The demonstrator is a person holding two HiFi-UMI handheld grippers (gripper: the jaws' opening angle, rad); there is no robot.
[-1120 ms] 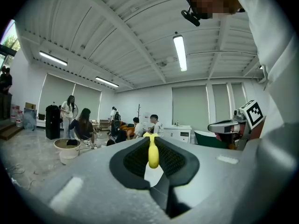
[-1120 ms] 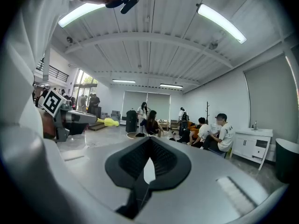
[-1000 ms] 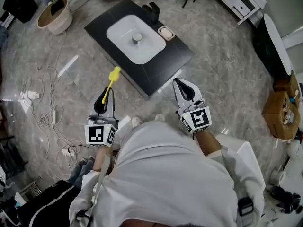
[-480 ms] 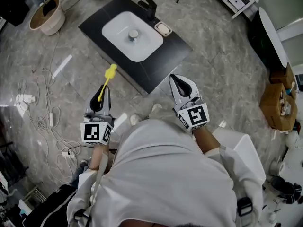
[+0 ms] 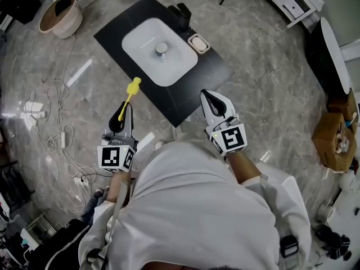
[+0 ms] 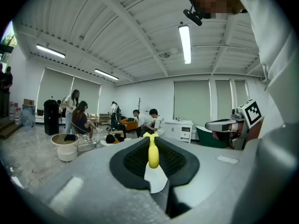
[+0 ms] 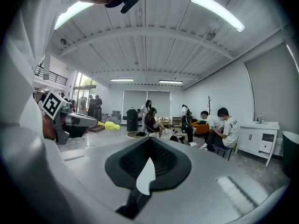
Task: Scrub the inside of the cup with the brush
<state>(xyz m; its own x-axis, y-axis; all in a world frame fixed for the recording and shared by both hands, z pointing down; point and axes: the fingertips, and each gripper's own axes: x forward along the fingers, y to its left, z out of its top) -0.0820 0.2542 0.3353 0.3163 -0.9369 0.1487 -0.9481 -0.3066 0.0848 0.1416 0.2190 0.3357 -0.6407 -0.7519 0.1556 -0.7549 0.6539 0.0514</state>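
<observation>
Sticking out ahead of the left tool [image 5: 124, 112], the yellow brush [image 5: 130, 94] is held by its handle between jaws closed on it, its head in the air over the floor just short of the black surface [image 5: 208, 66]. No cup can be made out for certain. A small round metal thing [image 5: 161, 48] is seen in the white basin [image 5: 140, 41], and whether it is the cup cannot be told. The right tool [image 5: 209, 97] is carried closed with nothing in it. Against a second ago, both tools have been brought nearer the surface, and the right one's tip is now seen over its near edge. This is judged an approach: scrubbing is not yet begun, and the cup has yet to be taken up. Counted: one brush, two tools, one basin, one dark tap [image 5: 183, 14], one soap dish [image 5: 198, 43], one round metal thing
</observation>
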